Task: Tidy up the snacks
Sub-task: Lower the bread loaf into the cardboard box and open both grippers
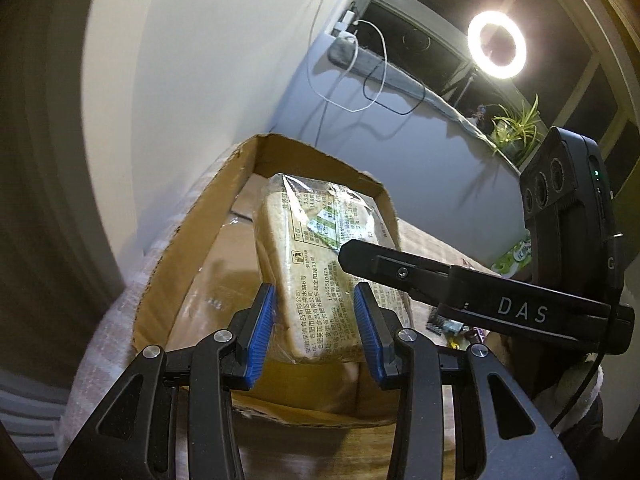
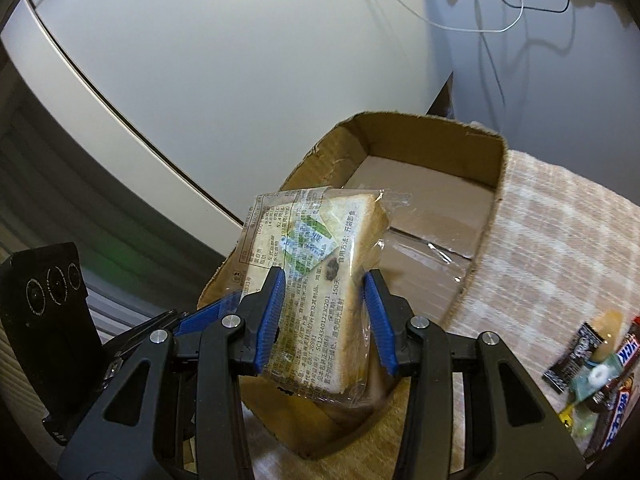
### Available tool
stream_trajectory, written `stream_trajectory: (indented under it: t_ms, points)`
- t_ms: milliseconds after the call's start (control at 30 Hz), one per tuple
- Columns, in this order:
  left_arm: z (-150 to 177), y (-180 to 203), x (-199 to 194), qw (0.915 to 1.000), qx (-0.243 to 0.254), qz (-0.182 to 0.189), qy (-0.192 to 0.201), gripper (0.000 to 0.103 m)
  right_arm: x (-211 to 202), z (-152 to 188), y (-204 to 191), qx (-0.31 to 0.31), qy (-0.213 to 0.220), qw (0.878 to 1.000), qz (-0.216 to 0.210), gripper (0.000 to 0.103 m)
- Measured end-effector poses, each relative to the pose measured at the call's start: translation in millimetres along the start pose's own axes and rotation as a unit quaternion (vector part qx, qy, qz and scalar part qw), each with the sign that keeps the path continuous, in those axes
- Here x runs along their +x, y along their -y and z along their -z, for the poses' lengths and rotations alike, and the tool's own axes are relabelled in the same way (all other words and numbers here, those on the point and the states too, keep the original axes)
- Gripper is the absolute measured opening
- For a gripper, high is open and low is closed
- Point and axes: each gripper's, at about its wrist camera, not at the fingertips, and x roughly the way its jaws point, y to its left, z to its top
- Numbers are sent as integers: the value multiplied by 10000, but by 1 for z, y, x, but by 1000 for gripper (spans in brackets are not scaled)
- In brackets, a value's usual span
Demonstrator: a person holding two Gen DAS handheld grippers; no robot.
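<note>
Both grippers carry a wrapped bread pack, both roughly over the box.

Risks first:
- Collision. In the left view the right gripper's finger [image 1: 384, 264] crosses right in front of the left bread pack [image 1: 316, 264]; the two tools sit close together. If both try to drop at once, I'd expect a finger to knock the other pack or snag its wrapper.
- Slip. Wrappers are slick film with loose crinkled ends. The right pack [image 2: 316, 292] sits tilted between the pads, held only at its lower part, top half cantilevered out. A fast swing or a roll of the wrist could let it pivot or slide out.
- Crush. It's soft sliced bread; more squeeze would dent it (no visible dent yet).
- Miss. The box [image 1: 188, 248] has a ragged, torn rim and rests on a soft blanket [image 2: 560, 240]. A pack landing on the rim could tip outside, or the box could shift if bumped.
- Right pack hangs over the near corner of the box [image 2: 460, 200], not the middle, so release now looks marginal.

Grippers:
- Left gripper [image 1: 316, 320]: partly open, both blue pads clamped against the sides of its pack's near end. Pack is off the box floor, above the interior.
- Right gripper [image 2: 326, 316]: also mid-width, pads pressing either side of its pack, gripping it.

Box floor looks bare apart from tape (far end partly hidden by the packs). More snacks [image 2: 600, 364] wait on the blanket, right of the box, well apart from it.
</note>
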Motion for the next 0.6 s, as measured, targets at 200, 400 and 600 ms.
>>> stream_trajectory:
  t_ms: [200,400,600]
  points:
    - [0,-3,-2,9999,-26,-95,23,36,11,-3,-2,-73,-39,9999,144,45]
    - [0,-4,-9,9997,-40,-184,145,36,-2,-3,4,-30,69,9998,207,45]
    - [1,6,-15,9996,63,-186,198,36,-24,2,2,-114,213,9994,242,45]
